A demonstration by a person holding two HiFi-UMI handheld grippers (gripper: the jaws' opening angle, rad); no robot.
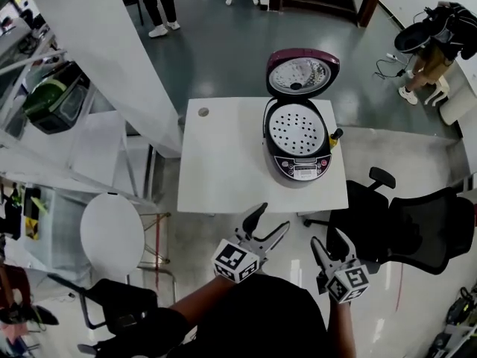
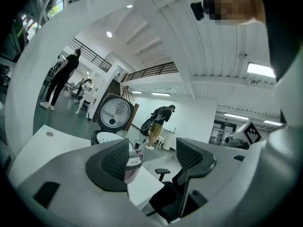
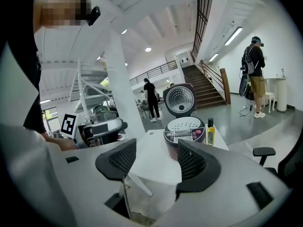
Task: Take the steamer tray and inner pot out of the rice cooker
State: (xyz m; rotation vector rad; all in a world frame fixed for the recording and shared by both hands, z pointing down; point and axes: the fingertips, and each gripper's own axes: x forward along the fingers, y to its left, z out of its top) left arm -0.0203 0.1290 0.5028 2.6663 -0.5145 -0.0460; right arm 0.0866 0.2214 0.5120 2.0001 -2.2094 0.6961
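Head view first: your left gripper [image 1: 273, 218] and right gripper [image 1: 326, 239] hang short of the square white table [image 1: 223, 162]. On it stands the rounded maroon rice cooker [image 1: 298, 155], lid up, with the perforated white steamer tray [image 1: 297, 130] seated in its mouth.

Left gripper view: your ribbed black pads [image 2: 113, 162] stand wide apart, empty.

Right gripper view: the jaws are equally wide and empty; the cooker sits beyond, beside a slim yellow bottle [image 3: 210, 132].

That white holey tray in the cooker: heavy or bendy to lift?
The steamer tray looks thin and full of holes, so it is probably light yet fairly stiff. It sits at the open top of the rice cooker, so it likely lifts straight out.
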